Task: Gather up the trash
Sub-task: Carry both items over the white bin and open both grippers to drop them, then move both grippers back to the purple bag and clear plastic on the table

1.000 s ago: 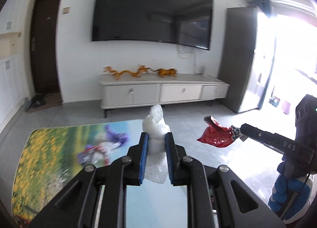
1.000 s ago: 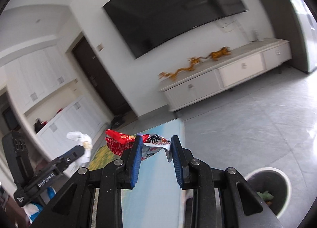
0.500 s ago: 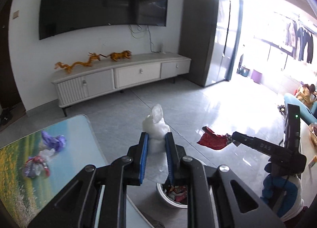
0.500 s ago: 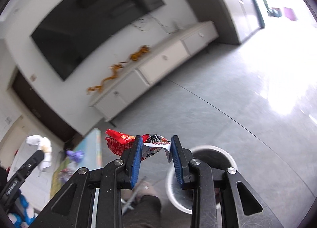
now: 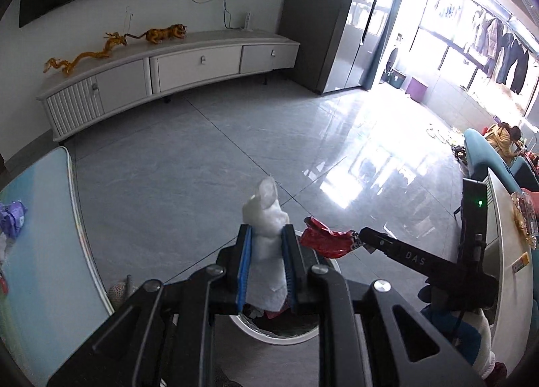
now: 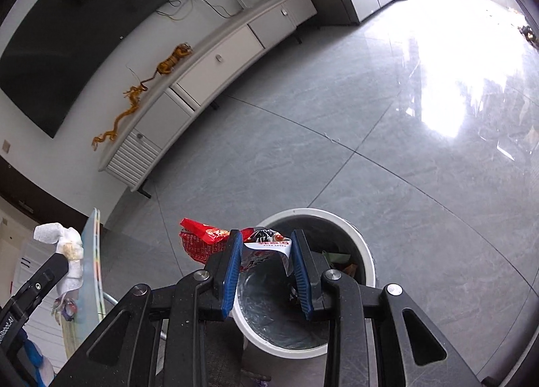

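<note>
My left gripper (image 5: 266, 245) is shut on a crumpled white tissue (image 5: 266, 218) that sticks up past its blue pads. It hangs over a round white-rimmed trash bin (image 5: 286, 336) on the floor. My right gripper (image 6: 266, 252) is shut on a red snack wrapper (image 6: 205, 240), which pokes out to the left of its jaws. Below it stands the trash bin (image 6: 363, 252), with scraps inside. In the left wrist view the right gripper (image 5: 357, 241) reaches in from the right with the red wrapper (image 5: 323, 240). The right wrist view shows the left gripper (image 6: 62, 257) with the tissue (image 6: 60, 238) at the far left.
A table with a printed top (image 5: 43, 235) stands at the left, with a purple wrapper (image 5: 11, 218) and other litter on it. A white TV cabinet (image 5: 168, 70) runs along the far wall. Grey tiled floor (image 5: 235, 137) spreads beyond the bin. A second table edge (image 5: 505, 252) is at the right.
Both grippers have swung away from the table and tipped downward, each keeping its grip. The trash bin has come into view beneath them.
</note>
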